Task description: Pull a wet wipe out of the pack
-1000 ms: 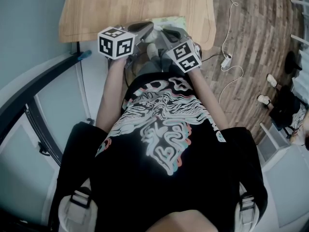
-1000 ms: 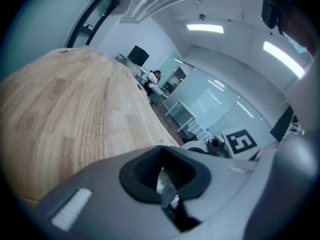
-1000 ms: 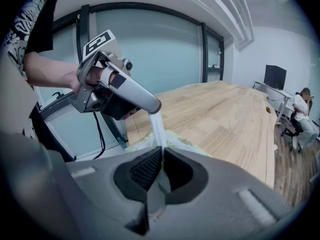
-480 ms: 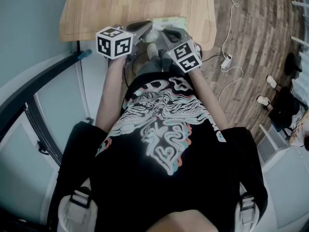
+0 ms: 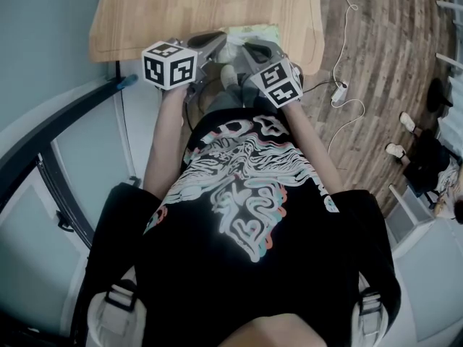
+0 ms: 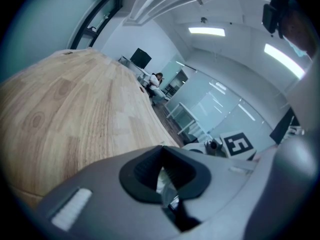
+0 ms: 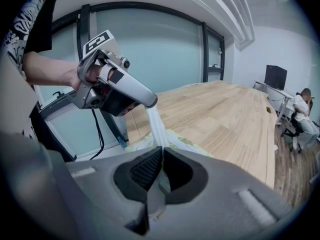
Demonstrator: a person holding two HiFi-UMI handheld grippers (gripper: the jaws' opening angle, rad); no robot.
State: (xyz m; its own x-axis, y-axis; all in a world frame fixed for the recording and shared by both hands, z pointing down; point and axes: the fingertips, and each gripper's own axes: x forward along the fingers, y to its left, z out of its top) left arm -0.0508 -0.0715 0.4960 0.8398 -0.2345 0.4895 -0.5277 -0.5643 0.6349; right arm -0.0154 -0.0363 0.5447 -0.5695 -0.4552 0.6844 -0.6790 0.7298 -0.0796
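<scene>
A pale green wet wipe pack (image 5: 255,32) lies at the near edge of the wooden table (image 5: 181,9). In the right gripper view my left gripper (image 7: 150,103) is shut on a white wipe (image 7: 157,125), which stretches taut from its tips down to the pack (image 7: 186,144). White wipe material shows pinched between the shut jaws of the left gripper (image 6: 161,153). My right gripper (image 7: 162,150) is shut at the pack's near edge and seems to pinch its film. In the head view both grippers meet over the pack, the left gripper (image 5: 219,46) beside the right gripper (image 5: 243,49).
The table (image 7: 225,114) stretches far ahead. A dark-framed glass partition (image 5: 69,150) runs along the left. A white power strip (image 5: 338,91) and its cables lie on the wood floor at the right. A seated person (image 7: 303,111) is far off.
My left gripper has shifted slightly left and away from the pack with the wipe in it. The right gripper has stayed in place.
</scene>
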